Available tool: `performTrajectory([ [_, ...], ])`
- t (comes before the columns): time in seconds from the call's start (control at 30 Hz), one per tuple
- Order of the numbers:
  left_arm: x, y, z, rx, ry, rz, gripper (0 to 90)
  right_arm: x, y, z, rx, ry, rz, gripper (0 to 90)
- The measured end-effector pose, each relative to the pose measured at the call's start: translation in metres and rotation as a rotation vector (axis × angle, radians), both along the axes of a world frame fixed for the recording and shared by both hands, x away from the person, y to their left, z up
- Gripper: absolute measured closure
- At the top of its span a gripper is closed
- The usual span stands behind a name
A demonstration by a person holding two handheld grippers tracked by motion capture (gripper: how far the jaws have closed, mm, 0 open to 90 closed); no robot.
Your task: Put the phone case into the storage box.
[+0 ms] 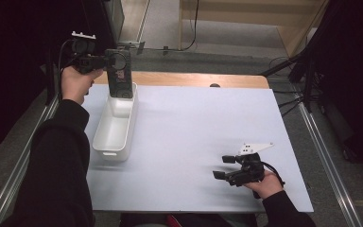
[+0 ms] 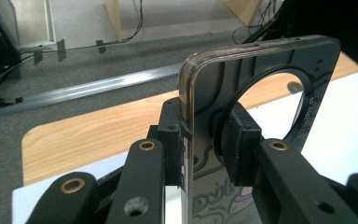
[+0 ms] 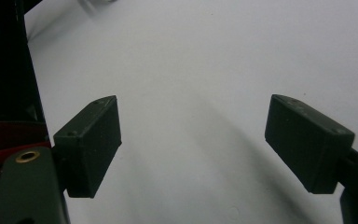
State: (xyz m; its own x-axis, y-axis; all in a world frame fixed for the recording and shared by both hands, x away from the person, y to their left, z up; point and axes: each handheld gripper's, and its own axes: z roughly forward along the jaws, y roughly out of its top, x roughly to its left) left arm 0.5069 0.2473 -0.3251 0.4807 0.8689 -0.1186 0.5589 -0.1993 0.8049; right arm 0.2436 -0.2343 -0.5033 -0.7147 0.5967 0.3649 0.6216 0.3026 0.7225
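I've got the left gripper point(image 1: 108, 61) up over the table's far left corner, jaws clamped on a dark phone point(image 1: 120, 75). In the left gripper view the pads pinch the phone point(image 2: 261, 93) on both faces, 1 pad sitting at its ring holder point(image 2: 272, 100). Phone hangs upright w/ its bottom end just above the far end of the white bin point(image 1: 116, 125), which runs along the left edge. Right gripper point(image 1: 226, 166) sits near the front right corner, jaws wide apart, nothing btwn them, just the white table point(image 3: 191, 70) below.
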Motion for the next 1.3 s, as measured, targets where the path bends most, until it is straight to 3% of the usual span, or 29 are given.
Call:
performTrajectory([
  [0.4, 0.008, 0.003, -0.008, 0.006, -0.012, 0.006, 71.0, 0.000, 0.000, -0.001, 0.003, 0.002, 0.002, 17.3],
  [1.3, 0.019, 0.000, -0.038, 0.025, 0.009, 0.001, 70.9, -0.004, -0.002, -0.002, 0.008, 0.005, -0.013, 17.3],
])
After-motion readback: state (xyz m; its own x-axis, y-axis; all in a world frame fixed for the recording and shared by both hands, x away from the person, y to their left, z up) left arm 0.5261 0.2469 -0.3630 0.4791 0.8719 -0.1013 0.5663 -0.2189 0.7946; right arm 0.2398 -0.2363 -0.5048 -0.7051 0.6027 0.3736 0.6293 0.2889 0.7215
